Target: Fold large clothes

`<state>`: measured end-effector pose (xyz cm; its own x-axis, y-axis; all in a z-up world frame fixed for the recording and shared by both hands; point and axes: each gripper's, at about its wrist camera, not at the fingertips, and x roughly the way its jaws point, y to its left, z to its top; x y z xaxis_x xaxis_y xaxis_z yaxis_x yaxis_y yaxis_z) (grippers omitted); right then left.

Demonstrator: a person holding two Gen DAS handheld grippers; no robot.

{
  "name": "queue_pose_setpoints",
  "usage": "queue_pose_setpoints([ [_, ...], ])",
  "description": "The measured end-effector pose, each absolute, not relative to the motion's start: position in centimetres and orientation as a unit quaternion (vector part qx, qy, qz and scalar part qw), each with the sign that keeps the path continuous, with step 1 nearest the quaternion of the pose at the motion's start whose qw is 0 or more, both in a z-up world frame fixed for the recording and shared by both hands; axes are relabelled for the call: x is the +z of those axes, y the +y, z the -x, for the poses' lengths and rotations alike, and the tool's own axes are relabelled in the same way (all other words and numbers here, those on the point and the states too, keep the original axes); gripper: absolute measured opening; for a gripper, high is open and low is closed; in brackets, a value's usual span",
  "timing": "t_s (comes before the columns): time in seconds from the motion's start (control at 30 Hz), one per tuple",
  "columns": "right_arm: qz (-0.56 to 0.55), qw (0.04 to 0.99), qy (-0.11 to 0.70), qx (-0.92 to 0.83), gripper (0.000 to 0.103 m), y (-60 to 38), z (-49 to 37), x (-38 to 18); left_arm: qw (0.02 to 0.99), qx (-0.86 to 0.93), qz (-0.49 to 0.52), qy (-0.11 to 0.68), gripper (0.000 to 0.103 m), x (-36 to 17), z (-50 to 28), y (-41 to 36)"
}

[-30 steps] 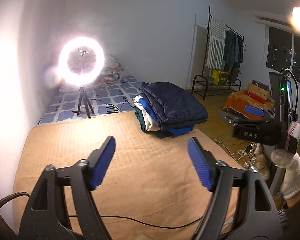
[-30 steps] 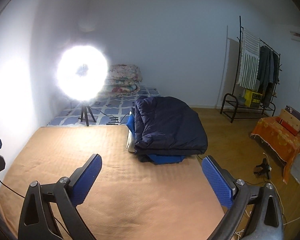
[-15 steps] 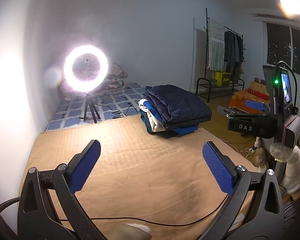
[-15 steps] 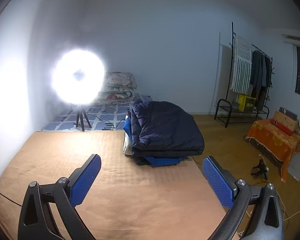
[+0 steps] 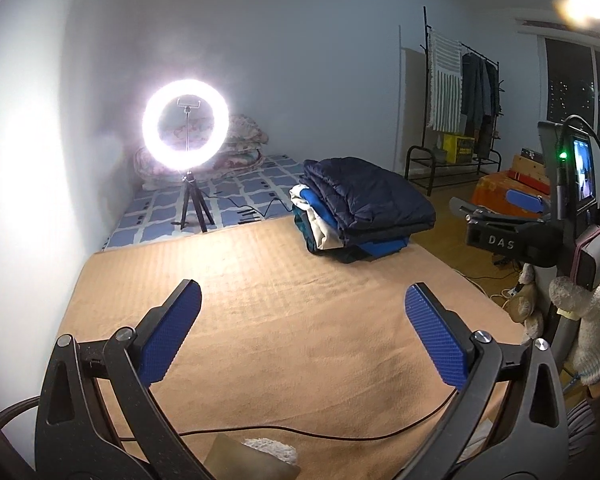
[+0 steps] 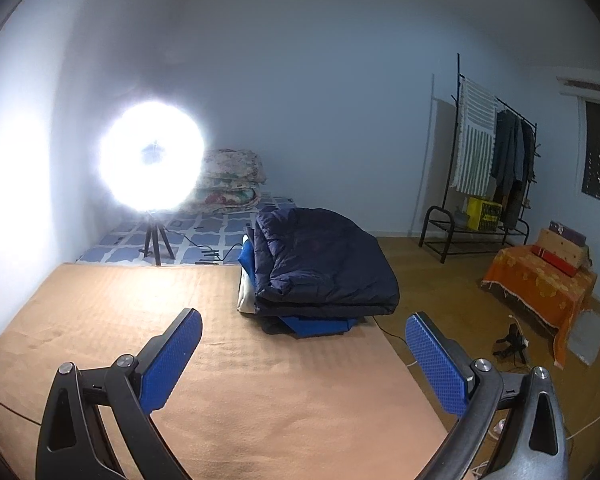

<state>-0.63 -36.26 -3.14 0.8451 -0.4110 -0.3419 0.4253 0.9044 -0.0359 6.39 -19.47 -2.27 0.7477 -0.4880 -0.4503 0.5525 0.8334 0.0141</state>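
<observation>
A stack of folded clothes (image 5: 360, 216) with a dark navy quilted garment (image 6: 320, 260) on top sits at the far right of the tan blanket (image 5: 280, 320). My left gripper (image 5: 302, 308) hovers open above the blanket's near part, nothing between its blue pads (image 5: 172, 336). My right gripper (image 6: 304, 338) is also open and empty, pointing at the stack from a short way off. In the left wrist view the right gripper's body (image 5: 512, 236) shows at the right edge, held by a white-gloved hand (image 5: 588, 328).
A lit ring light on a tripod (image 5: 186, 128) stands on the blue patterned mat (image 5: 220, 200) behind the blanket. A black cable (image 5: 320, 434) runs across the near blanket. A clothes rack (image 6: 484, 184), an orange-covered stand (image 6: 540, 280) and wooden floor lie to the right.
The left gripper's jaws have spread wider. Both views have tipped slightly downward, so the stack and ring light sit a little higher in frame.
</observation>
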Motion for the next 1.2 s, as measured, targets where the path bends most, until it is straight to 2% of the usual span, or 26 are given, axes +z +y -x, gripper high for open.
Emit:
queue_pose_setpoints([
  [1.2, -0.024, 0.954, 0.192, -0.228, 0.103, -36.9, 0.3, -4.3, 0.931, -0.276, -0.083, 0.224, 0.103, -2.8, -6.3, -19.8],
])
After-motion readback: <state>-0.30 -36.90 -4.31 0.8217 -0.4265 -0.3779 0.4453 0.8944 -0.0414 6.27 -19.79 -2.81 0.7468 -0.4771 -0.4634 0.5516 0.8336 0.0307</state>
